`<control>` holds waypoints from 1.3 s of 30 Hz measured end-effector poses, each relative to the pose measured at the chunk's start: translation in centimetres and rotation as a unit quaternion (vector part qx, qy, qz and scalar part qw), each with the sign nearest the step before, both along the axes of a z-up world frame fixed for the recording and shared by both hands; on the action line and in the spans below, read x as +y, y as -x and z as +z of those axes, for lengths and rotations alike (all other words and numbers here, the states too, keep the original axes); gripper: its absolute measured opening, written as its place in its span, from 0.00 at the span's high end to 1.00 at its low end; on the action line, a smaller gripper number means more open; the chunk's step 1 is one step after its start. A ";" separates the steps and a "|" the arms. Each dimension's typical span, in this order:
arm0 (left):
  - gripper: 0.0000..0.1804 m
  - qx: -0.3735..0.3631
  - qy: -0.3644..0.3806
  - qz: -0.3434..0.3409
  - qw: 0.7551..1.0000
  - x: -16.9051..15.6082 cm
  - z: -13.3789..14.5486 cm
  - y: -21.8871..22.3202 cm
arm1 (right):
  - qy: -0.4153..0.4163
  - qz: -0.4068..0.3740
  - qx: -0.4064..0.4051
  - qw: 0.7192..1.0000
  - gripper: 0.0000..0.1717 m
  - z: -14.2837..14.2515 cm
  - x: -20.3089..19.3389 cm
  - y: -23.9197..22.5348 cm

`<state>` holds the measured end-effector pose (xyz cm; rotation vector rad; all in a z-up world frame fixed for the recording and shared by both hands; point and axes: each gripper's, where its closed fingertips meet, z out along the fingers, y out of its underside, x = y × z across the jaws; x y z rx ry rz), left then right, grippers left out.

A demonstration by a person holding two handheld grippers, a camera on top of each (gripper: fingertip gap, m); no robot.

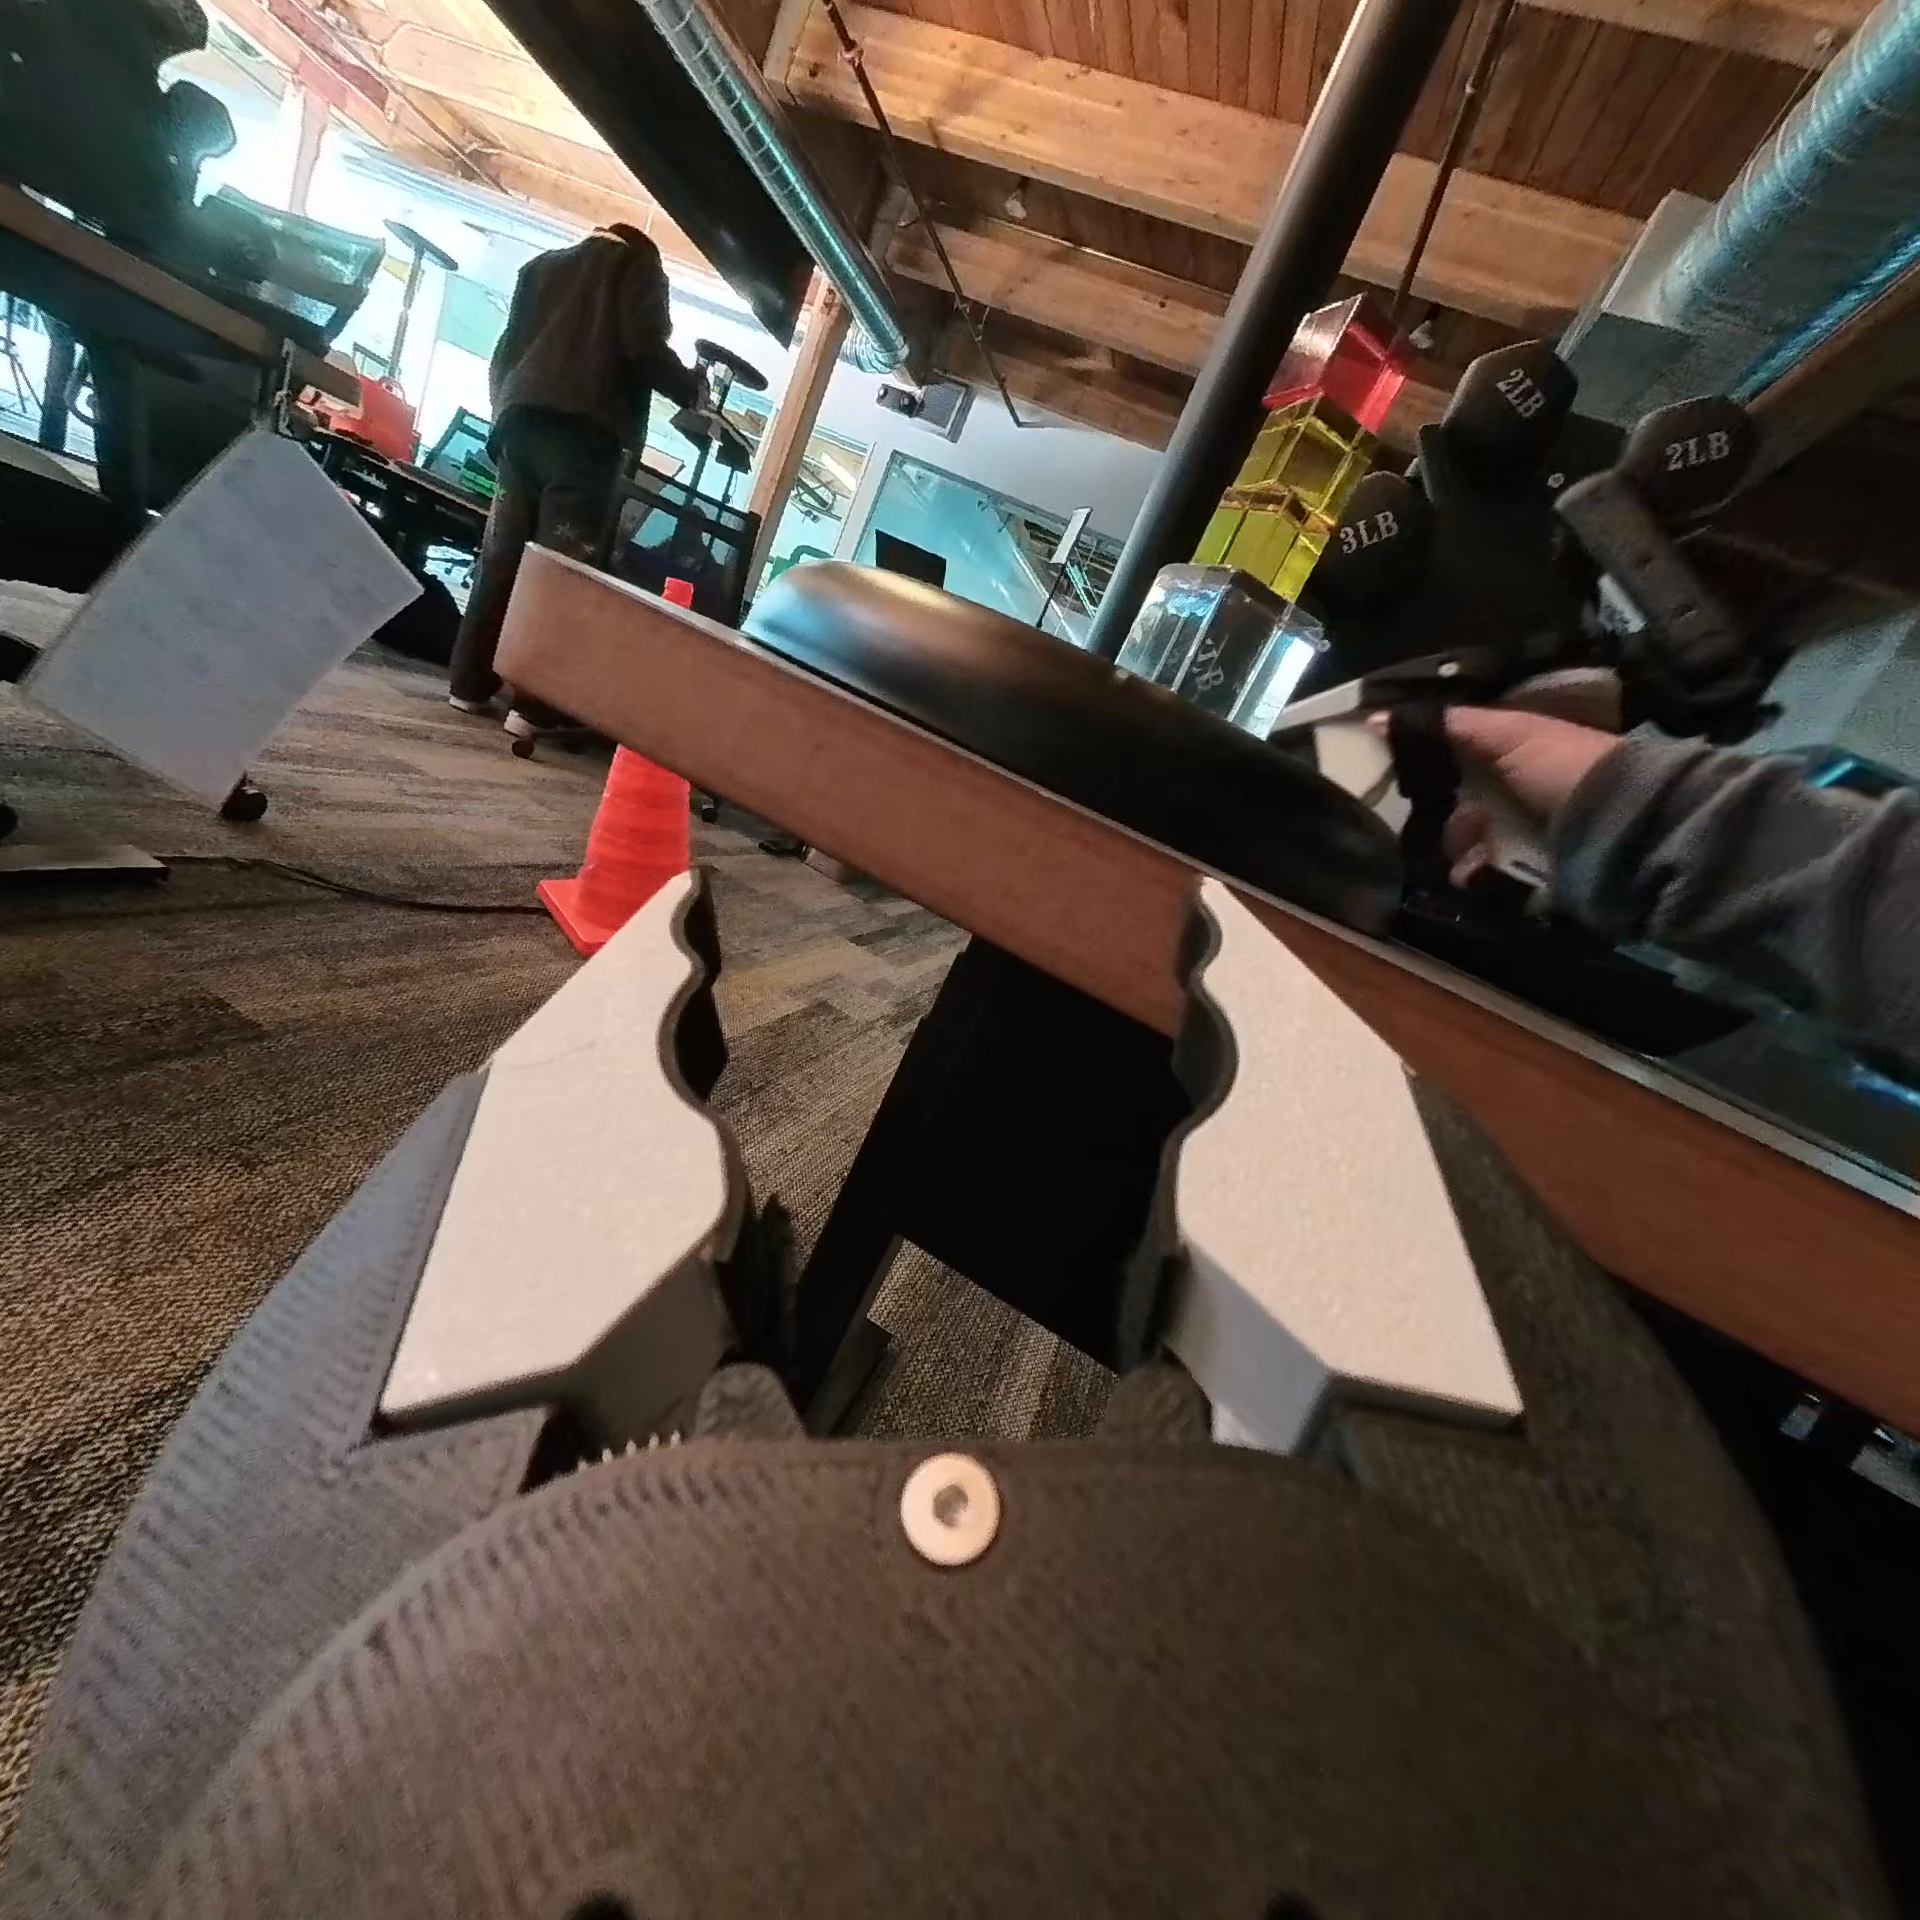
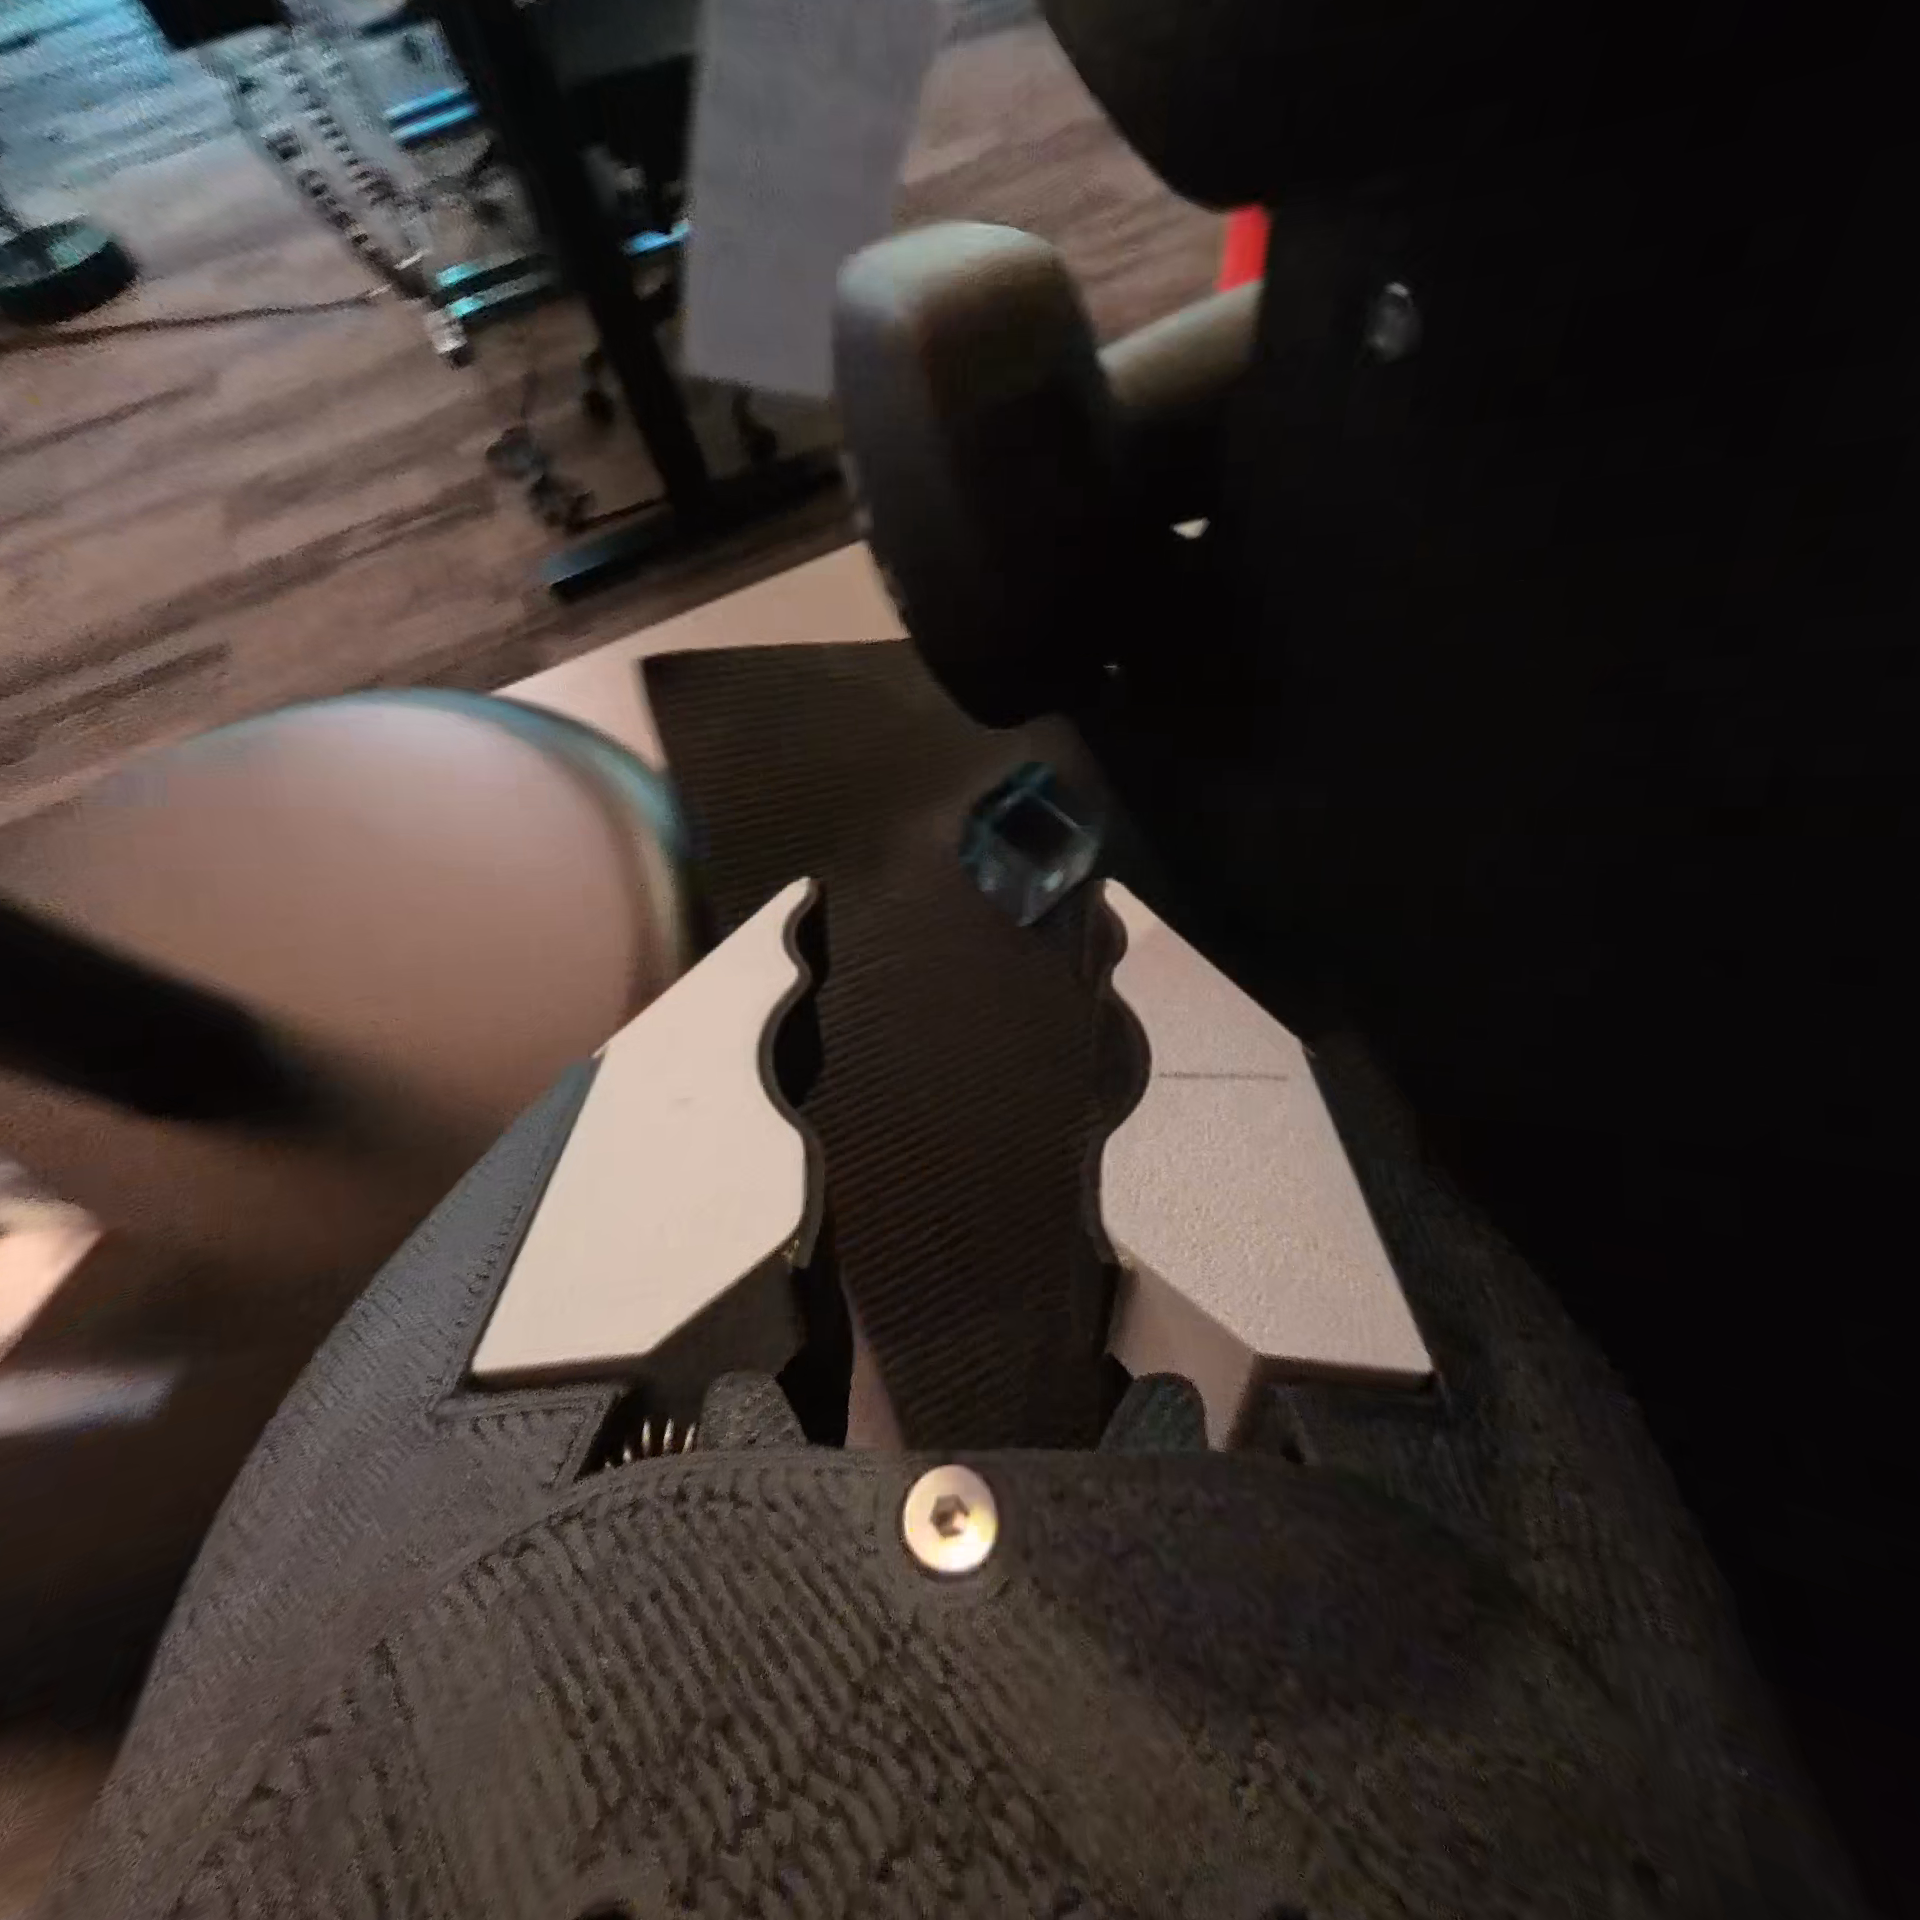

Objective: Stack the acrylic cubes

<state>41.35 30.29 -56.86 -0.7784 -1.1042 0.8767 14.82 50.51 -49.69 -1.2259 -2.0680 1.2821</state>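
Observation:
My left gripper point(image 1: 940, 894) is open wide and holds nothing. It sits low, beside the wooden edge of the table point(image 1: 935, 810), with its right fingertip point(image 1: 1205, 935) close to that edge. My right gripper point(image 2: 956, 888) is open over a black ribbed slab point(image 2: 935, 1039) that lies between its fingers, with a dark gap at the left pad point(image 2: 774, 1029). A small clear cube point(image 2: 1029, 857) rests on the slab by the right fingertip. A dark dumbbell point(image 2: 966, 447) lies just beyond it. In the left wrist view a hand point(image 1: 1507, 758) holds the right gripper on the table.
On the table are a black round stand base point(image 1: 1039, 707) with a pole, a clear glass block point(image 1: 1216, 644), several dark dumbbells point(image 1: 1683, 540) and coloured boxes point(image 1: 1299, 488). An orange cone point(image 1: 634, 821) stands on the carpet. A person point(image 1: 571, 416) stands far off. A blurred round object point(image 2: 343, 894) is left of my right gripper. The left gripper is farther from the dark dumbbell point(image 2: 966, 447), some 35 cm, than the right, some 7 cm.

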 end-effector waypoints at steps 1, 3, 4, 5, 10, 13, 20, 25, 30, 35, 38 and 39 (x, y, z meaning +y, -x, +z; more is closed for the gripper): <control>0.51 0.000 0.001 0.000 1.000 0.0 0.0 0.0 | -0.003 -0.022 0.010 1.000 0.71 -0.4 0.2 0.8; 0.51 0.000 0.001 0.000 1.000 0.0 0.0 0.0 | 0.002 -0.055 0.003 0.998 0.71 -1.2 0.1 2.1; 0.51 0.000 0.000 0.000 1.000 0.0 0.0 0.0 | 0.000 -0.066 -0.010 0.998 0.69 -1.8 0.0 2.6; 0.51 0.000 0.000 0.000 1.000 0.0 0.0 0.0 | -0.009 -0.073 -0.026 0.997 0.67 -2.6 -0.2 2.9; 0.51 -0.002 0.002 -0.001 1.000 -0.1 0.0 0.0 | -0.051 -0.079 -0.048 0.994 0.68 -4.3 -0.8 3.9; 0.51 -0.002 0.001 -0.002 1.000 -0.1 -0.1 0.1 | -0.043 -0.071 -0.047 0.995 0.80 -4.1 -0.9 3.9; 0.51 -0.003 0.002 -0.003 1.000 -0.1 -0.1 0.1 | -0.026 0.008 0.032 0.999 0.80 -0.5 -2.0 1.0; 0.51 -0.001 -0.004 -0.005 1.000 -0.1 -0.1 0.1 | 0.059 0.148 0.133 0.978 0.80 7.8 -4.9 -6.1; 0.52 -0.001 -0.006 -0.004 1.000 -0.1 -0.1 0.1 | 0.090 0.320 0.065 0.941 0.80 11.6 -9.6 -13.5; 0.52 -0.004 0.000 -0.003 1.000 -0.1 -0.2 0.1 | 0.036 0.384 0.050 0.921 0.80 11.8 -12.8 -16.3; 0.52 -0.006 0.002 -0.003 1.000 0.0 -0.2 0.1 | -0.006 0.385 0.055 0.921 0.80 11.4 -13.7 -16.2; 0.52 -0.006 0.003 -0.003 1.000 0.0 -0.2 0.1 | -0.020 0.385 0.056 0.921 0.80 11.2 -13.8 -16.1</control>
